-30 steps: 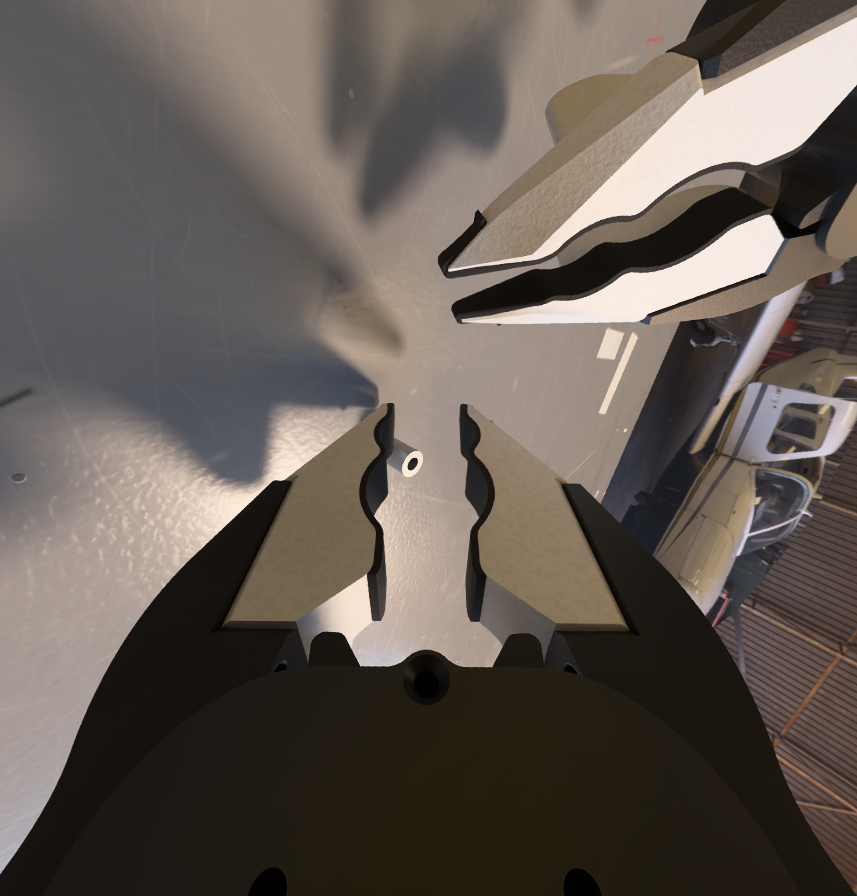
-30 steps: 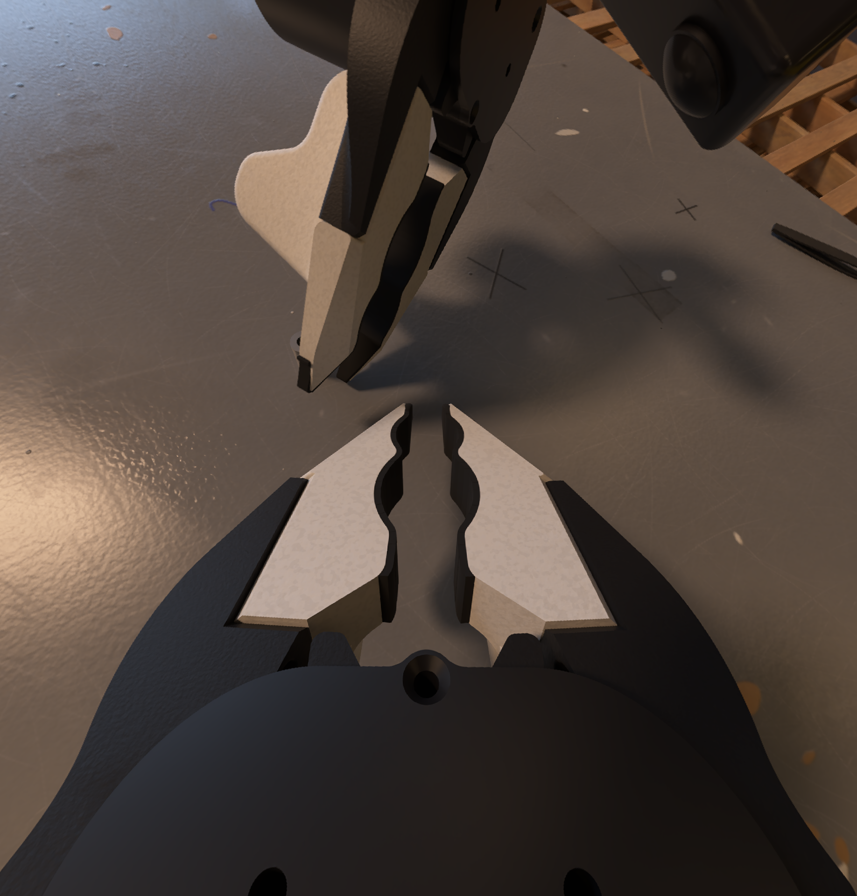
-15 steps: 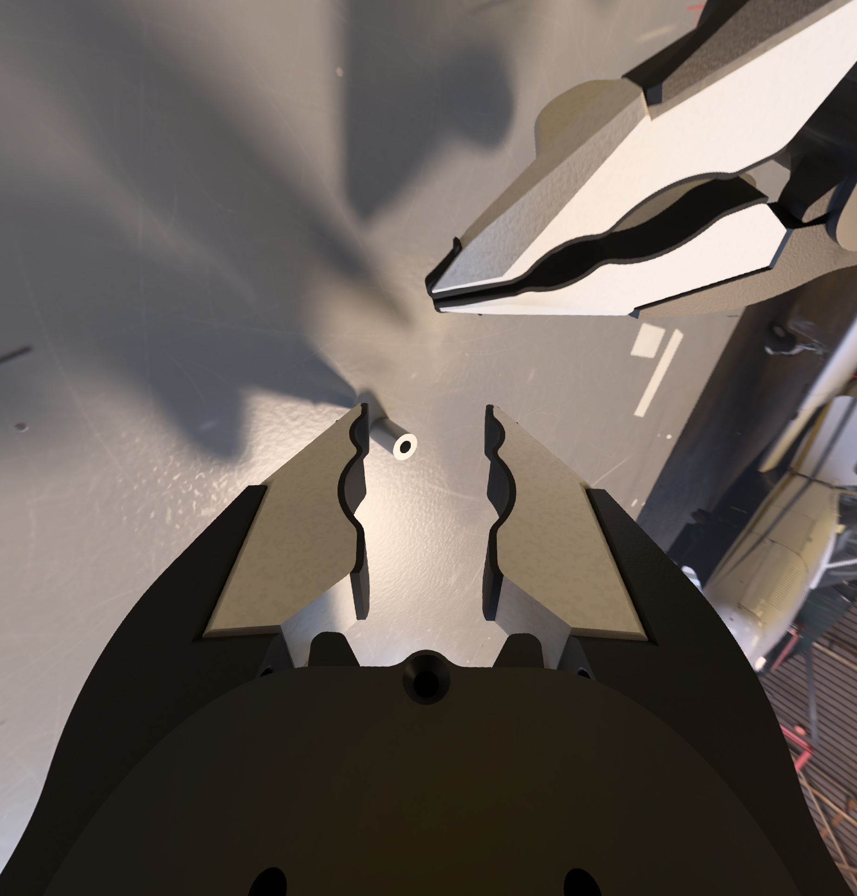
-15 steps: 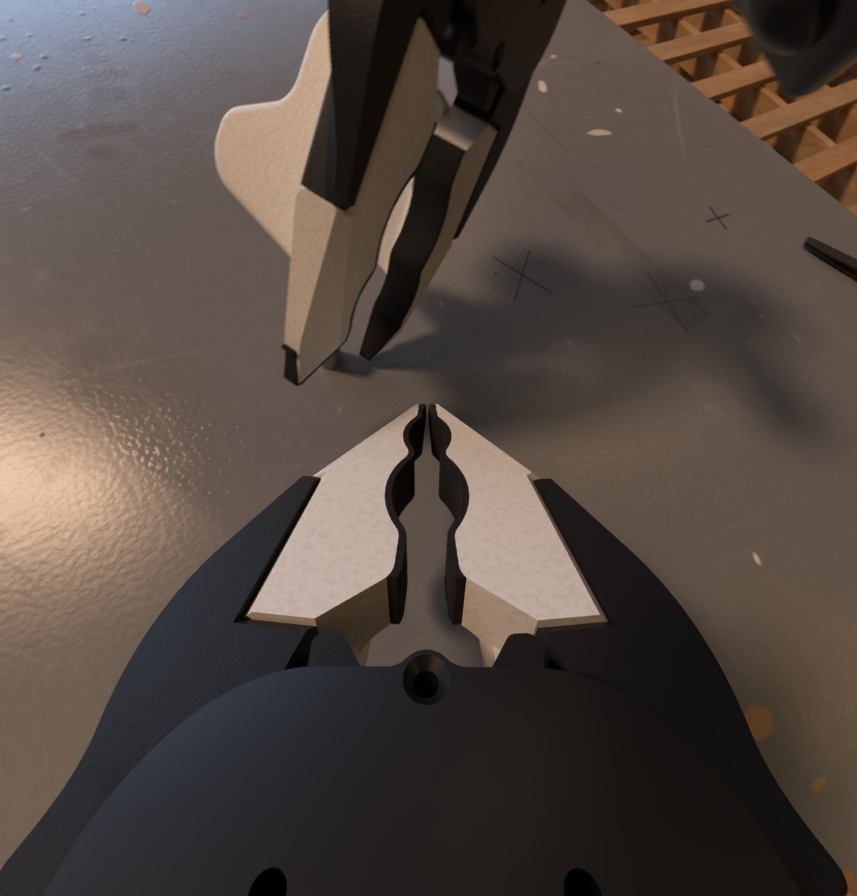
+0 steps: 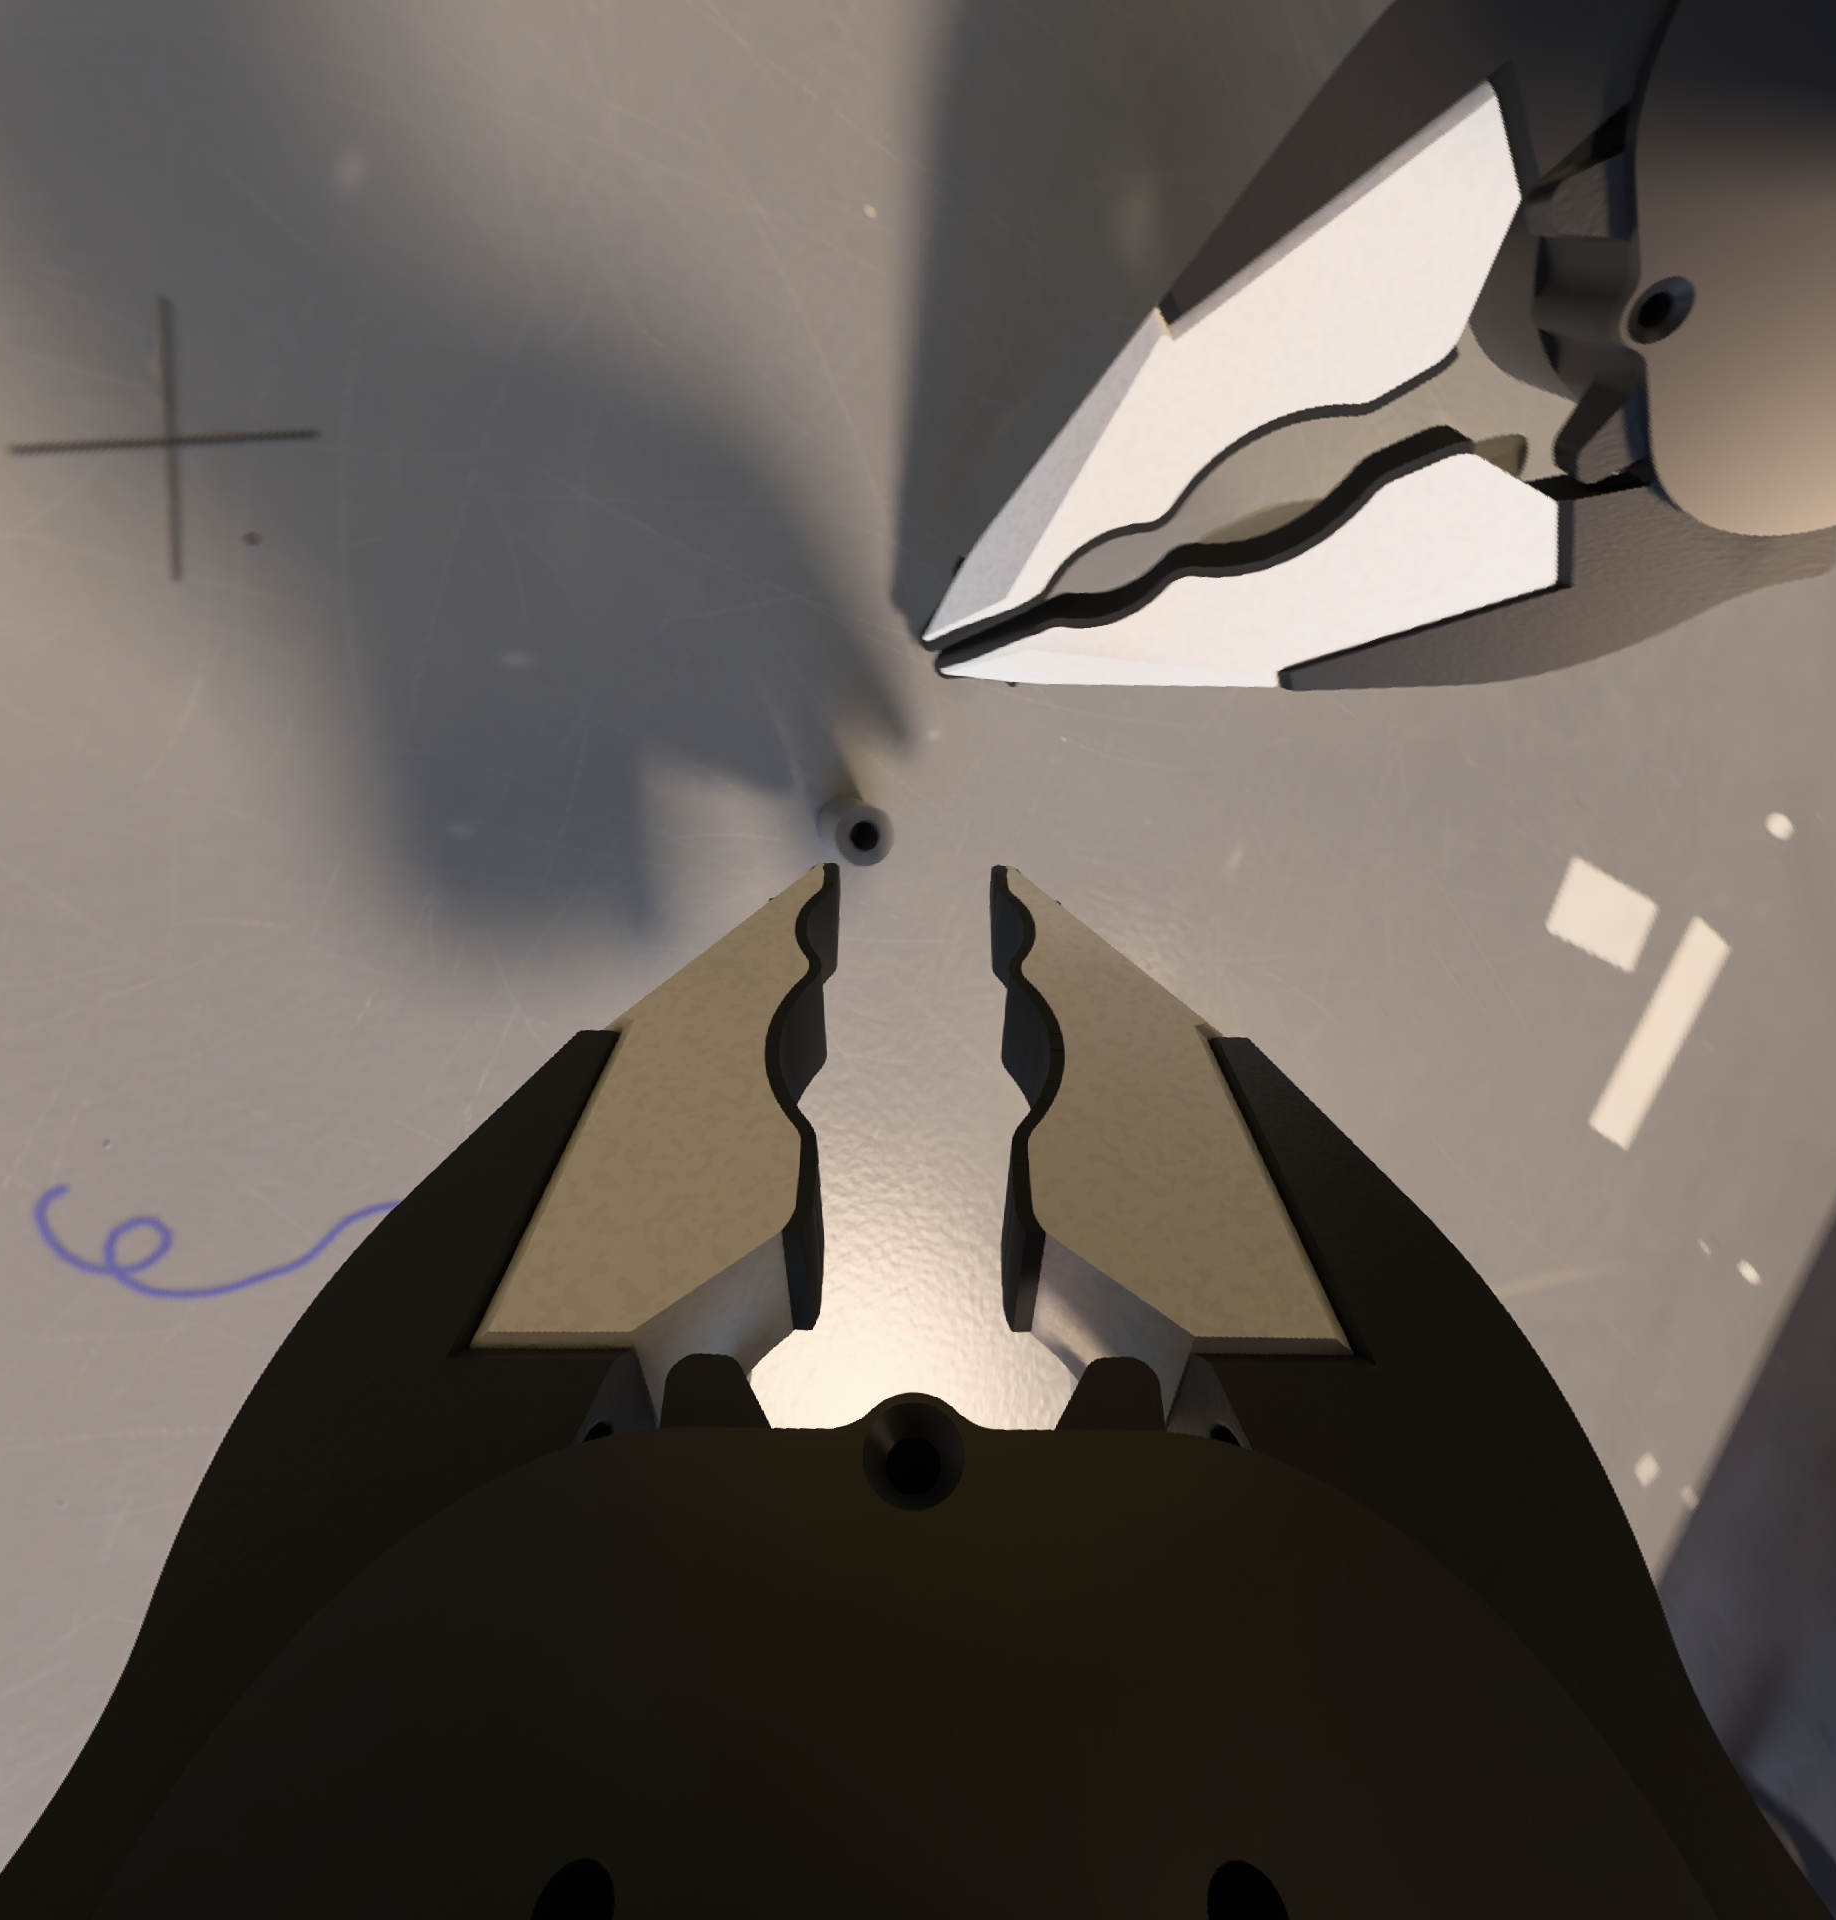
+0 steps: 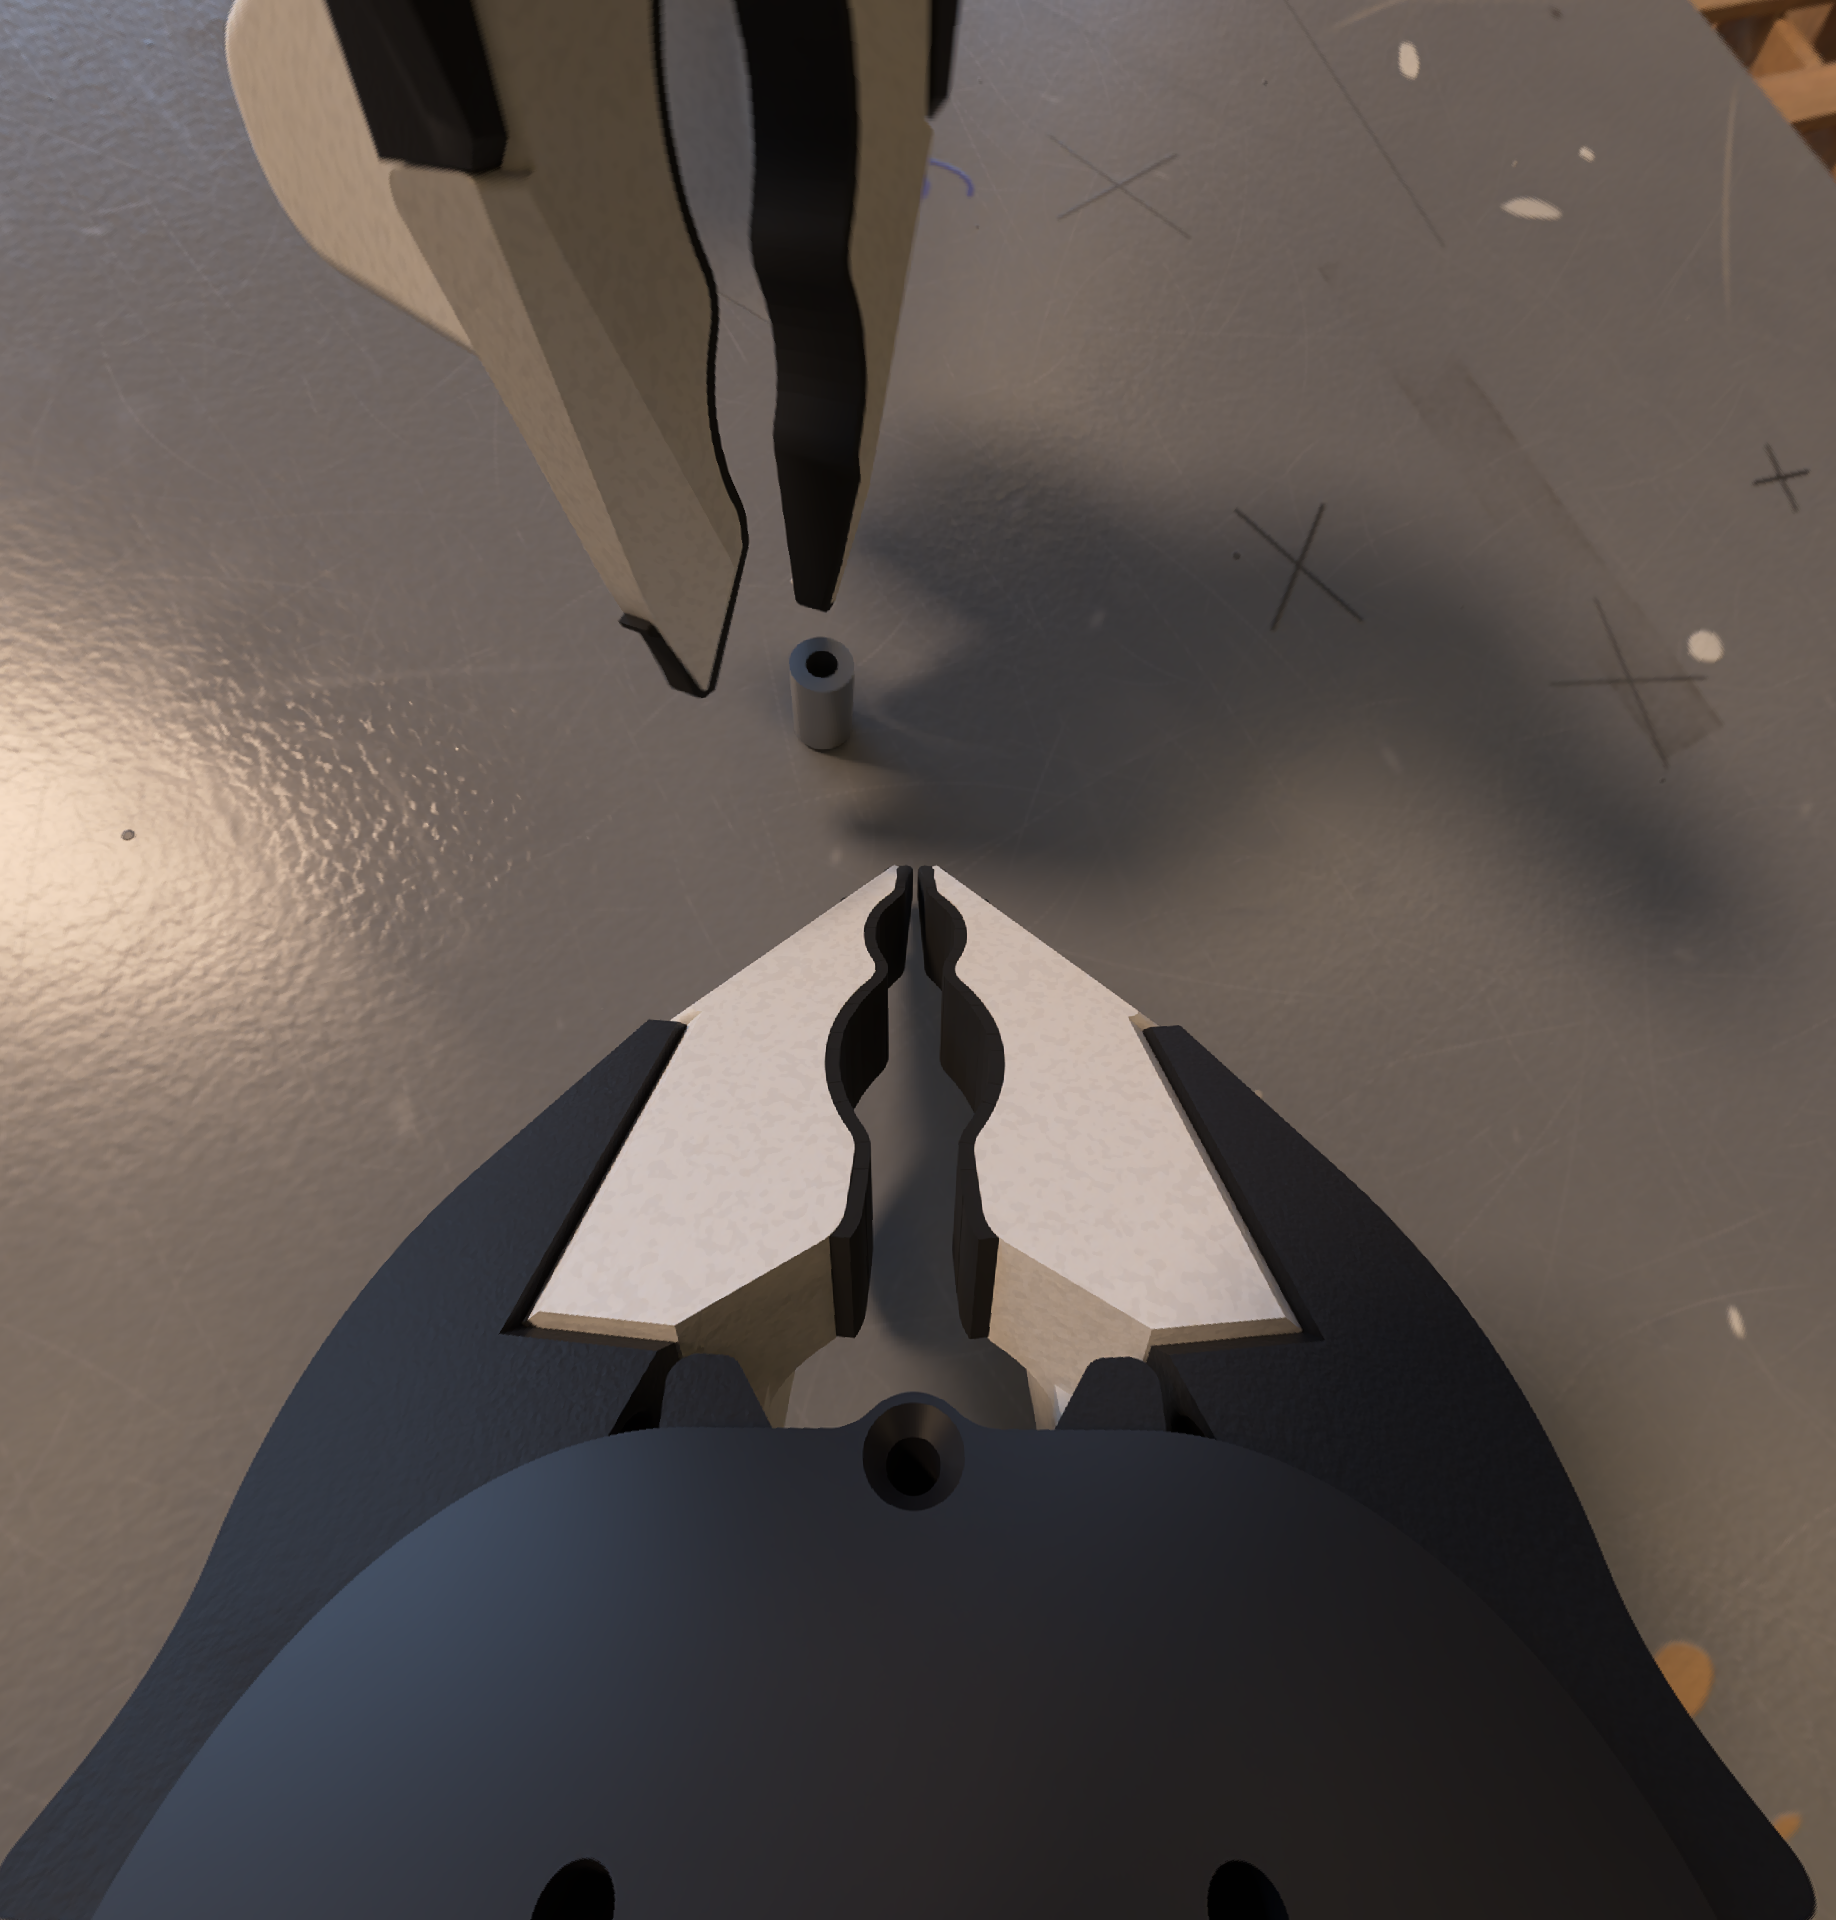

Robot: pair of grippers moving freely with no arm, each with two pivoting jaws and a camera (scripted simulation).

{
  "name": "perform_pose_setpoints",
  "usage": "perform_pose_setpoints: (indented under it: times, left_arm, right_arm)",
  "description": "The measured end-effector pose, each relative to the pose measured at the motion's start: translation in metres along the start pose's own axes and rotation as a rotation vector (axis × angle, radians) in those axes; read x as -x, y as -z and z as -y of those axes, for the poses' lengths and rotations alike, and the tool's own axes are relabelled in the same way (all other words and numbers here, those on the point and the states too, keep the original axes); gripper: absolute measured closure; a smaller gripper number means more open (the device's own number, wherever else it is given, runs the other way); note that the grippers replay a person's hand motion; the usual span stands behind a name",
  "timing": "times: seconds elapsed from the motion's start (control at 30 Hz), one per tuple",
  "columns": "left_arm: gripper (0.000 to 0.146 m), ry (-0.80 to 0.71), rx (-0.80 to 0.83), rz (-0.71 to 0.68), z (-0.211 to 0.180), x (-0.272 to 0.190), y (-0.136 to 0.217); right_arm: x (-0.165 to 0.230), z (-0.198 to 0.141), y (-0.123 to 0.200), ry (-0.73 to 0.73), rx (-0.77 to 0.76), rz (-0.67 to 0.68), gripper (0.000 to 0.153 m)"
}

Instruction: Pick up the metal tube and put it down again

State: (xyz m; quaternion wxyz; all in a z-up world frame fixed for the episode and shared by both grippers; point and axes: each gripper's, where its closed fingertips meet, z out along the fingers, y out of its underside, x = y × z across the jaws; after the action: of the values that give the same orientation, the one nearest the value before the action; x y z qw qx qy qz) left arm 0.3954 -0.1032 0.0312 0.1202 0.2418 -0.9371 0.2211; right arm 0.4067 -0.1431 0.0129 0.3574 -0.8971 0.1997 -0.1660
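While its jaws stand well apart with nothing between them, the left gripper [image 5: 912,871] hangs over the grey table [image 5: 270,935], and the metal tube [image 5: 858,831] stands upright on that surface just past the tip of its left finger, outside the gap. From the right wrist view the tube [image 6: 822,694] is free of both grippers, just beneath the left gripper's [image 6: 763,639] fingertips. The right gripper [image 6: 914,871] has its tips drawn almost together, empty, and sits near the tube on the opposite side. Shadow covers the table around the tube, and the left gripper's upper body is cut off by the frame edge.
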Motion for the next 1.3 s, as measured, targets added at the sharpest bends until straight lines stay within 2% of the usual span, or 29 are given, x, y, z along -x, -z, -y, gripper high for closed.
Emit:
perform_pose_setpoints:
  times: [0.2,0.47,0.77,0.97,1.1,1.3]
  left_arm:
    - [0.127,0.059,-0.145,0.118,0.003,0.009,-0.011]
    - [0.133,0.03,-0.167,0.202,0.001,0.012,-0.019]
    - [0.133,0.038,-0.199,0.18,0.001,0.012,-0.019]
    - [0.134,-0.045,-0.237,0.115,0.005,-0.008,-0.015]
    - [0.134,-0.063,-0.183,0.131,-0.001,-0.007,-0.023]
    - [0.134,-0.049,-0.2,0.127,0.002,-0.005,-0.024]
  right_arm:
    - [0.002,-0.002,0.002,-0.047,0.014,0.01,0.152]
    - [0.005,-0.003,0.002,-0.085,0.031,0.0,0.151]
    - [0.009,-0.003,0.003,-0.217,0.061,-0.001,0.151]
    - [0.008,-0.004,0.003,-0.255,0.058,0.014,0.151]
    - [0.008,-0.005,0.004,-0.261,0.057,0.015,0.151]
    - [0.009,-0.006,0.005,-0.256,0.063,0.008,0.151]
